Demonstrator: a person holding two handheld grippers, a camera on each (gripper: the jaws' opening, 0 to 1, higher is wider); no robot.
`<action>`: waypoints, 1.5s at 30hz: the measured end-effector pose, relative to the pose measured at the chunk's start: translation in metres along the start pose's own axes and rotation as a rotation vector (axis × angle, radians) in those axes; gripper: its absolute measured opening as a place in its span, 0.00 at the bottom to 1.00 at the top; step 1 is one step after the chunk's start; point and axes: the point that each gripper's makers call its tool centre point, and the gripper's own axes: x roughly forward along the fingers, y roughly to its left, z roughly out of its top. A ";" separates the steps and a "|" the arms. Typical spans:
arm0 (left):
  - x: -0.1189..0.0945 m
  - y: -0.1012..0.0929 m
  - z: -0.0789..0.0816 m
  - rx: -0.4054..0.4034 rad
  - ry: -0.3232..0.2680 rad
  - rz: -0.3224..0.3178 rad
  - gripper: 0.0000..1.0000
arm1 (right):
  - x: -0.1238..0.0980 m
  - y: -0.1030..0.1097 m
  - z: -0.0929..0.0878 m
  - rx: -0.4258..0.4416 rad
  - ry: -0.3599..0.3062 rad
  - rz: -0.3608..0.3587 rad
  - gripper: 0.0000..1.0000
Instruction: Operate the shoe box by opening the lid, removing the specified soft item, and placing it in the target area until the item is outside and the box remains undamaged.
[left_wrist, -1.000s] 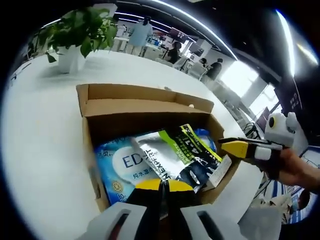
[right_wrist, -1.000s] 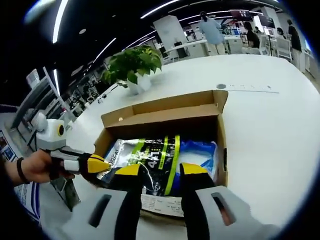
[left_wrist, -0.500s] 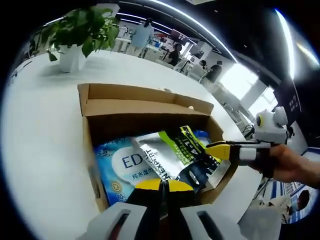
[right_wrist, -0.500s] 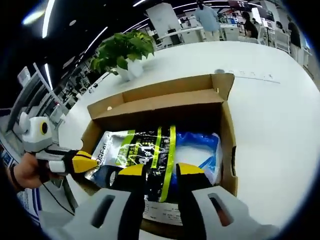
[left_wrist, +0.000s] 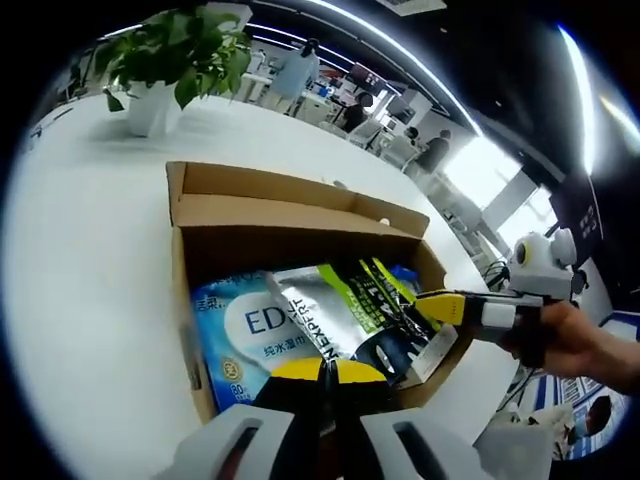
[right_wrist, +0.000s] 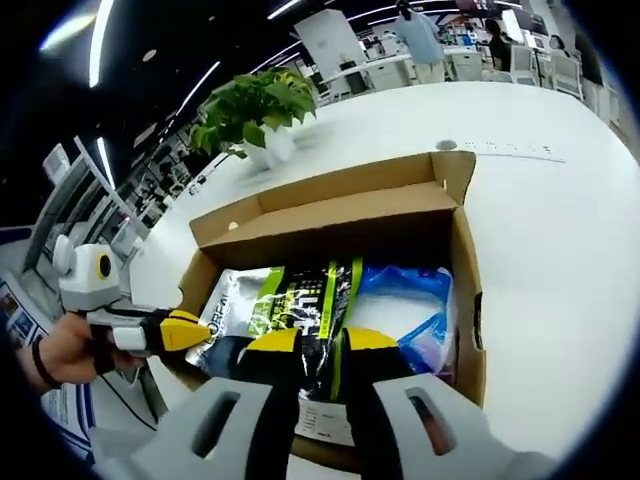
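Box: the cardboard shoe box (left_wrist: 300, 225) (right_wrist: 340, 215) sits open on the white table (left_wrist: 90, 230) (right_wrist: 560, 210), its lid folded back on the far side, toward the plant.
Contents: a black-and-green foil pouch (left_wrist: 365, 310) (right_wrist: 305, 300) lies on top inside the box; a blue-and-white soft pack (left_wrist: 245, 330) (right_wrist: 410, 300) lies under and beside it.
Left claw: the left gripper (left_wrist: 322, 372) has its yellow-tipped jaws pressed together with nothing between them — at the near edge of the box, over the blue-and-white pack. In the right gripper view it comes in from the left (right_wrist: 185, 328), held in a hand (right_wrist: 55, 350), its tip at the box's side wall.
Right claw: the right gripper (right_wrist: 322, 342) has its jaws drawn in close over the black-and-green pouch; whether they pinch the pouch I cannot tell. In the left gripper view it reaches in from the right (left_wrist: 440, 305) in a hand (left_wrist: 585, 345), tip just over the pouch's edge.
Background: a potted plant (left_wrist: 170, 60) (right_wrist: 260, 110) stands on the table beyond the box — people (left_wrist: 300, 70) (right_wrist: 420, 40) stand farther off.
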 end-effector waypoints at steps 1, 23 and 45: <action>0.000 0.000 0.000 0.001 0.001 0.000 0.01 | -0.001 0.001 0.002 0.051 -0.025 0.002 0.09; -0.002 -0.015 0.006 0.023 -0.018 -0.007 0.00 | -0.019 -0.005 -0.001 0.015 -0.047 -0.015 0.00; -0.001 -0.067 0.033 0.129 -0.040 -0.057 0.00 | -0.066 -0.022 0.023 -0.007 -0.165 -0.051 0.00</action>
